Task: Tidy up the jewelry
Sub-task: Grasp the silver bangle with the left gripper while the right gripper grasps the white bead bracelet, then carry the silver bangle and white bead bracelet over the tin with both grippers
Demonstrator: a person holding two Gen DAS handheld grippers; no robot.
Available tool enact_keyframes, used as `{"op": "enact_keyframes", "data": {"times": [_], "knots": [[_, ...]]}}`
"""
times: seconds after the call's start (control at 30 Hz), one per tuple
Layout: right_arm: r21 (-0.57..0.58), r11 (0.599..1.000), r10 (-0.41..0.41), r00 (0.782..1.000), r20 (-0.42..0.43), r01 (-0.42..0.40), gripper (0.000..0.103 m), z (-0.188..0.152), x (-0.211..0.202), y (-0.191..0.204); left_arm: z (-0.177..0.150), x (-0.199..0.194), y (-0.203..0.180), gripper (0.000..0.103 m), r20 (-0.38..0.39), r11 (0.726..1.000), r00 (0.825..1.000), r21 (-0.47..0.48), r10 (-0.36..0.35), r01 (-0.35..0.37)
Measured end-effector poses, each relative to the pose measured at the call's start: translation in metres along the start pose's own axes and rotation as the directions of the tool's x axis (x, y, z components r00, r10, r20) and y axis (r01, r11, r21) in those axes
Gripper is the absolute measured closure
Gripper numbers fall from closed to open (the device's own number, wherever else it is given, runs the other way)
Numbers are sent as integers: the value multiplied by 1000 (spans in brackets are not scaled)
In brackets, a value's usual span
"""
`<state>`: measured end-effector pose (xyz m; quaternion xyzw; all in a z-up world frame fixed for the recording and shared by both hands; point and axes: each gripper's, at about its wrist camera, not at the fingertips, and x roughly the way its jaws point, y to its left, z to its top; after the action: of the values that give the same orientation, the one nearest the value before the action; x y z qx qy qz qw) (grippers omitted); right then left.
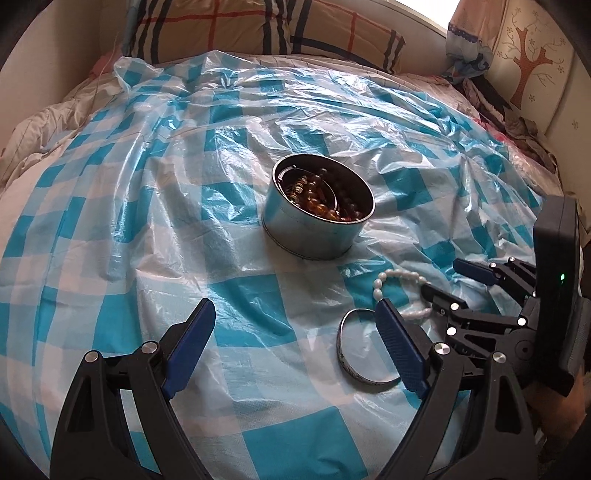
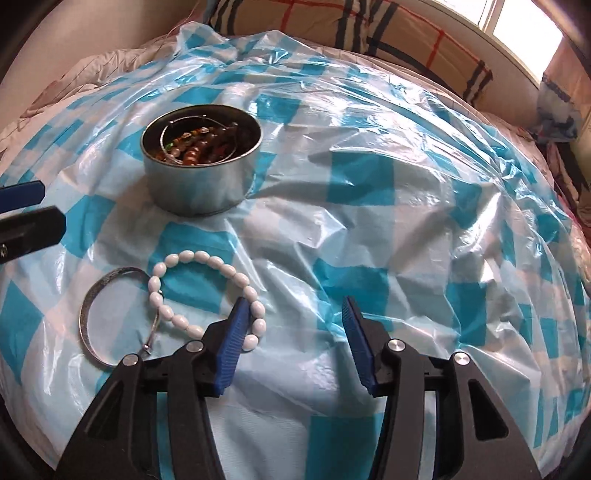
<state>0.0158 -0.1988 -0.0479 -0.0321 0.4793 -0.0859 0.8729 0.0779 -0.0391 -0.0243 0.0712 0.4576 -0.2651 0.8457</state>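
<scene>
Bracelet (image 2: 205, 295) beside left blade (jaws apart)

Crinkled blue-checked plastic sheet (image 1: 147, 229), plaid pillow (image 1: 332, 33) behind

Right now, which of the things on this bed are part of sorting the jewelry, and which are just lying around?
Part of the job:
- round metal tin, already holding brown bead strands
- white bead bracelet, loose on the sheet
- silver bangle, beside the bracelet
- left gripper and right gripper, jaws open and empty

Just lying about:
- blue checked plastic sheet
- plaid pillow
</scene>
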Motion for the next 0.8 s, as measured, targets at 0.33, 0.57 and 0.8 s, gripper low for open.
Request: {"op": "enact_keyframes", "data": {"times": [0.33,0.57,0.8], "knots": [[16,992,124,992,29,-125,76,1,6,-6,-4,42,-46,62,-129,978,987,198,91,-64],[9,988,155,987,31,-155,91,2,4,-8,-5,42,-44,85,-141,981,986,186,86,-58],[16,987,158,987,37,-158,95,-1,0,-8,-5,41,-48,101,-127,977,988,203,92,-65]]}}
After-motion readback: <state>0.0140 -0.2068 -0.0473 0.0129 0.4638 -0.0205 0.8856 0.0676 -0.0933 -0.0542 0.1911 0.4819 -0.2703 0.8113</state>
